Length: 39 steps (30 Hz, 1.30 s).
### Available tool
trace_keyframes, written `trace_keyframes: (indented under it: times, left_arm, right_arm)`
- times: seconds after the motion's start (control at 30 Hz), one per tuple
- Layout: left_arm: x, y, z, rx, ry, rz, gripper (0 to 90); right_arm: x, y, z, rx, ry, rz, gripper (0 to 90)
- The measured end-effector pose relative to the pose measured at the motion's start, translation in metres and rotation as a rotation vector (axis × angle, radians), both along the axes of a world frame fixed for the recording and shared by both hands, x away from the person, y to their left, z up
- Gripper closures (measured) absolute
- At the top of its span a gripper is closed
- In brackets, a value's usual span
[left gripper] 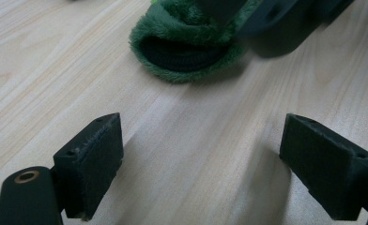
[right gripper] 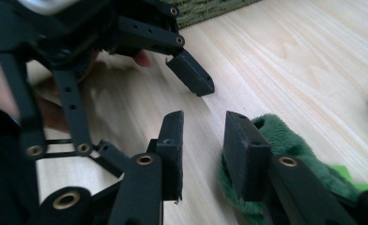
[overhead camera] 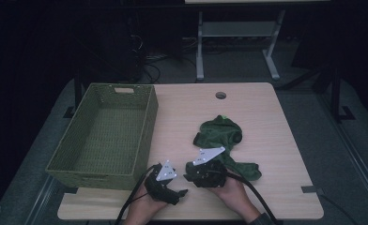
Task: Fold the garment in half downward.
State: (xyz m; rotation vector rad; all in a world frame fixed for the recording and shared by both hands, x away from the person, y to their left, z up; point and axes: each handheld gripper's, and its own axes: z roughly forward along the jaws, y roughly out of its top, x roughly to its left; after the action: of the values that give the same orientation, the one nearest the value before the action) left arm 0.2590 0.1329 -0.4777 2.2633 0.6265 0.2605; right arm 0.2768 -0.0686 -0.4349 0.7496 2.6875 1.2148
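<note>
Green garment (overhead camera: 222,136) being worked near the basket (overhead camera: 108,136)
Right gripper (right gripper: 203,140) jaws are narrowed beside the cuff, nothing pinched; left gripper (left gripper: 203,159) jaws are held wide open over bare tabletop (overhead camera: 276,140).

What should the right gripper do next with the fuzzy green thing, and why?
Probably nudge the right gripper sideways so the fuzzy green garment's cuff sits between its fingers, then squeeze. In the right gripper view the cuff lies just outside one finger, and the narrow gap holds only bare table. The left gripper waits open nearby.
</note>
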Motion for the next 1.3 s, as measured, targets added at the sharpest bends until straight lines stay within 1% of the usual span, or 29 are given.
trace_keyframes:
  times: [0.03,0.07,0.1,0.13,0.2,0.27,0.3,0.33,0.37,0.4,0.43,0.5,0.53,0.57,0.63,0.77,0.83,0.9,0.97,1.07,1.17,1.2,1.3]
  left_arm:
    - [0.0,0.0,0.0,-0.001,0.001,0.0,13.1]
    - [0.0,0.0,0.0,-0.001,0.001,0.0,13.1]
    - [0.0,0.0,0.0,0.007,-0.003,-0.004,13.1]
    - [0.0,0.0,0.0,0.009,-0.003,-0.005,13.0]
    - [0.0,0.0,0.0,0.003,-0.002,-0.002,13.1]
    - [0.0,0.0,0.0,0.008,-0.003,-0.005,13.1]
    - [0.0,0.001,0.0,0.01,-0.003,-0.006,13.0]
    - [0.001,0.001,0.0,0.01,-0.003,-0.007,13.0]
    - [0.001,0.001,0.0,0.01,-0.003,-0.007,13.0]
    - [0.001,0.001,0.0,0.01,-0.002,-0.008,13.0]
    - [0.001,0.001,0.0,0.012,-0.004,-0.009,13.0]
    - [0.0,0.001,0.0,0.01,-0.001,-0.008,13.0]
    - [0.0,0.001,0.0,0.01,0.0,-0.008,13.0]
    - [0.0,0.001,0.0,0.01,0.0,-0.008,13.1]
    - [0.0,0.001,0.0,0.01,0.0,-0.008,13.0]
    - [0.001,0.001,0.0,0.01,0.0,-0.009,13.0]
    - [0.001,0.001,0.0,0.01,0.0,-0.008,13.0]
    - [0.0,0.0,0.0,0.005,0.001,-0.006,13.1]
    - [0.001,0.001,0.0,0.01,0.0,-0.008,13.1]
    - [0.001,0.0,0.0,0.005,-0.004,-0.006,13.1]
    - [0.001,0.001,0.0,0.008,-0.003,-0.007,13.1]
    - [0.0,0.0,0.0,0.001,-0.001,-0.004,13.0]
    - [0.0,0.0,0.0,-0.001,0.002,-0.002,13.0]
  right_arm:
    - [0.0,0.0,0.0,0.0,0.0,0.0,68.2]
    - [0.002,0.004,-0.007,-0.026,0.0,-0.006,68.2]
    - [0.003,0.005,-0.01,-0.035,0.01,-0.016,68.3]
    - [0.005,0.005,-0.013,-0.05,0.006,-0.016,68.3]
    - [0.007,0.005,-0.018,-0.062,-0.001,-0.032,68.8]
    - [0.008,0.004,-0.02,-0.063,-0.005,-0.039,68.9]
    - [0.009,0.004,-0.021,-0.073,-0.007,-0.047,68.9]
    - [0.01,0.004,-0.022,-0.082,-0.019,-0.046,69.8]
    - [0.011,0.004,-0.024,-0.085,-0.017,-0.05,70.1]
    - [0.012,0.005,-0.029,-0.095,-0.007,-0.05,72.7]
    - [0.012,0.005,-0.029,-0.095,-0.007,-0.05,72.7]
    - [0.01,0.005,-0.032,-0.086,-0.025,-0.064,78.4]
    - [0.01,0.005,-0.032,-0.085,-0.027,-0.069,81.4]
    - [0.01,0.004,-0.032,-0.084,-0.012,-0.062,83.9]
    - [0.009,0.004,-0.032,-0.089,-0.018,-0.048,86.0]
    - [0.01,0.001,-0.032,-0.073,0.019,-0.042,86.7]
    - [0.008,0.001,-0.03,-0.074,0.037,-0.031,86.8]
    - [0.006,0.0,-0.029,-0.071,0.034,-0.027,86.8]
    - [0.004,-0.001,-0.025,-0.052,0.035,-0.025,86.8]
    - [0.003,-0.005,-0.018,-0.026,0.01,-0.019,86.7]
    - [0.002,-0.009,-0.011,-0.004,0.013,-0.034,86.7]
    - [0.002,-0.011,-0.009,0.005,0.002,-0.033,86.7]
    - [0.001,-0.017,-0.002,0.027,-0.01,-0.045,86.6]
